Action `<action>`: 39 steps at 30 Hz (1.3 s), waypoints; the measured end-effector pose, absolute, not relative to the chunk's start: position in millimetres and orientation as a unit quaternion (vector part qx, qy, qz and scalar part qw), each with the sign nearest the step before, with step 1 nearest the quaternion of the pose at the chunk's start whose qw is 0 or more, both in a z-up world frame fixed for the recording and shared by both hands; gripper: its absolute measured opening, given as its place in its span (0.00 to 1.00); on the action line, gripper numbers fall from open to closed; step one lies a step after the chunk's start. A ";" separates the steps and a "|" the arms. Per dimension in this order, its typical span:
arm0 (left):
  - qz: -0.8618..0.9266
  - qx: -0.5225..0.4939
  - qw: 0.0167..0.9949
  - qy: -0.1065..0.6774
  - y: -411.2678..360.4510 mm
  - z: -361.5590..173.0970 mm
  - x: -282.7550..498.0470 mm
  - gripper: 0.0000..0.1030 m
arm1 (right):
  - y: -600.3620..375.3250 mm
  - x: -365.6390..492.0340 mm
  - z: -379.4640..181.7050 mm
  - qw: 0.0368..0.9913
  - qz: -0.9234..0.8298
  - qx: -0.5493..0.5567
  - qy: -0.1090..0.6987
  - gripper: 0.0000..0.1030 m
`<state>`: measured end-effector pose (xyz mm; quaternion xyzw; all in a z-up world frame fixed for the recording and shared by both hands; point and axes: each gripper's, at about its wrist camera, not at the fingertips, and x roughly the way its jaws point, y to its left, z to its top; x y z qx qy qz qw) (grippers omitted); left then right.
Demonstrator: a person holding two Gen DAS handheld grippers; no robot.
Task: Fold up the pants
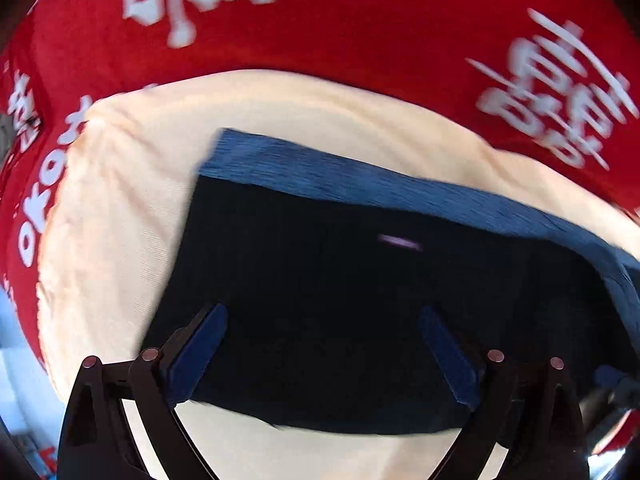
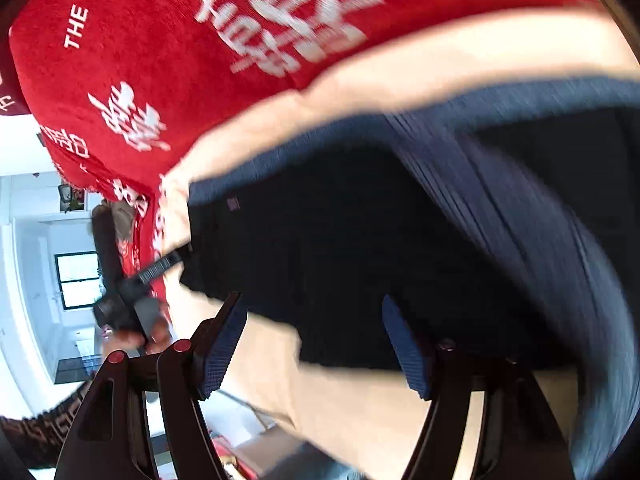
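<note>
The dark navy pants (image 1: 320, 280) with a lighter blue ribbed waistband (image 1: 360, 184) lie folded on a cream cloth (image 1: 120, 220). My left gripper (image 1: 322, 320) is open just above the pants' near part, holding nothing. In the right wrist view the pants (image 2: 340, 248) lie under my right gripper (image 2: 316, 312), which is open and empty; the blue waistband (image 2: 500, 220) curves off to the right. The other gripper (image 2: 124, 304), in a hand, shows at the pants' left edge.
A red blanket with white lettering (image 1: 360, 40) covers the surface beyond the cream cloth and also shows in the right wrist view (image 2: 160, 60). A bright room with a window (image 2: 76, 280) lies past the left edge.
</note>
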<state>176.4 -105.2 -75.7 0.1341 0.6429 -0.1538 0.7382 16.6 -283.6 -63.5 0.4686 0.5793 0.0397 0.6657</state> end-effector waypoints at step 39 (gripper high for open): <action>-0.352 0.238 0.689 0.587 -242.3 -101.2 11.4 1.00 | -235.0 -306.2 -80.8 0.653 -0.222 0.611 0.388 0.57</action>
